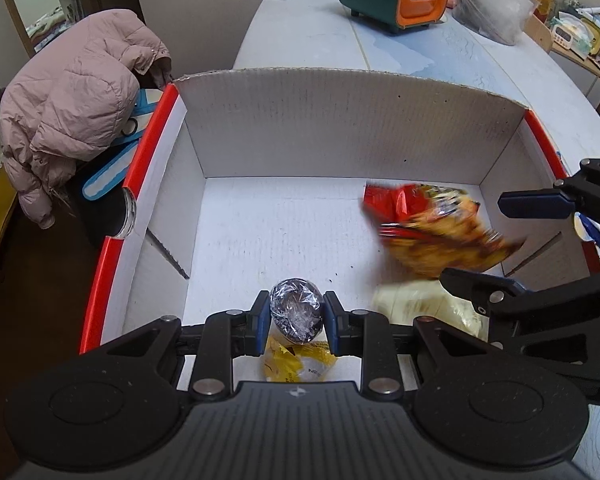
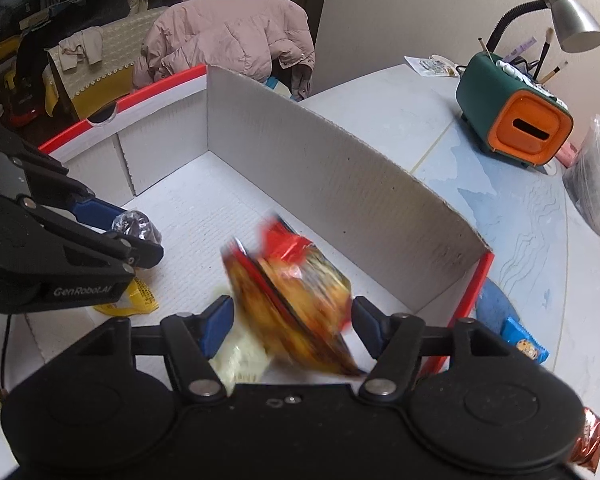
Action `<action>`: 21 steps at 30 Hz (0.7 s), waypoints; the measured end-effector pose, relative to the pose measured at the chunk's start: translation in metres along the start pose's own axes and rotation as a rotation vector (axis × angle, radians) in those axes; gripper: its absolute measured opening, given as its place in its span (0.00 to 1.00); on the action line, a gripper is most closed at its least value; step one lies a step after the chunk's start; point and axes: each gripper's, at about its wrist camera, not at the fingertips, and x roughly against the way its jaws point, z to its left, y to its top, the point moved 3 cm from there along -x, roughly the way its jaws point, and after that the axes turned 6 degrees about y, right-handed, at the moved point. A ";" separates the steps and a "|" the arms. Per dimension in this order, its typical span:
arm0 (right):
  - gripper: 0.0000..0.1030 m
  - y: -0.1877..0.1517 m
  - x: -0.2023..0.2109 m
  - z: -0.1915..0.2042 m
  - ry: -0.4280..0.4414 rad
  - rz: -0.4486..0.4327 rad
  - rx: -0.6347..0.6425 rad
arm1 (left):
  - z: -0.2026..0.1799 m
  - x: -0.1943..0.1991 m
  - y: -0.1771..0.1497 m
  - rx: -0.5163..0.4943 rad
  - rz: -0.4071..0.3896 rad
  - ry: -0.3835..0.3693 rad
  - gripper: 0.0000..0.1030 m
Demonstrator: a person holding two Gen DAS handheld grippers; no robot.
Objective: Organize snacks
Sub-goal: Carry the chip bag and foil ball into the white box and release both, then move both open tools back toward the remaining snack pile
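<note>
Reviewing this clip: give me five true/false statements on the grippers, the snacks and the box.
1. The left gripper is shut on a foil-wrapped snack. True.
2. The right gripper is shut on the chip bag. False: the blurred bag sits between open jaws.
3. The box is on the floor. False: it is on the table.
4. A yellow packet lies in the box. True.
5. The jacket lies inside the box. False: it hangs on a chair beyond it.

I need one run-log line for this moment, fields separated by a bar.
left tongs: shut on foil-wrapped snack | right tongs: open, chip bag blurred between them | place: above cardboard box floor
</note>
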 end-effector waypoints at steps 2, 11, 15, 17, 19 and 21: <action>0.65 0.000 0.003 0.000 0.004 -0.009 -0.011 | 0.001 0.004 -0.001 0.006 -0.013 -0.005 0.26; 0.70 -0.002 0.031 -0.002 0.040 -0.073 -0.063 | 0.004 0.032 -0.001 0.024 -0.080 -0.041 0.27; 0.75 -0.004 0.049 -0.005 0.050 -0.113 -0.082 | 0.000 0.047 -0.001 0.025 -0.117 -0.062 0.29; 0.76 -0.005 0.058 -0.006 0.056 -0.130 -0.096 | -0.002 0.055 -0.001 0.030 -0.132 -0.079 0.34; 0.76 -0.008 0.067 -0.009 0.063 -0.148 -0.115 | -0.004 0.064 -0.001 0.035 -0.157 -0.097 0.46; 0.77 -0.010 0.077 -0.012 0.067 -0.170 -0.128 | -0.008 0.073 -0.001 0.033 -0.180 -0.110 0.52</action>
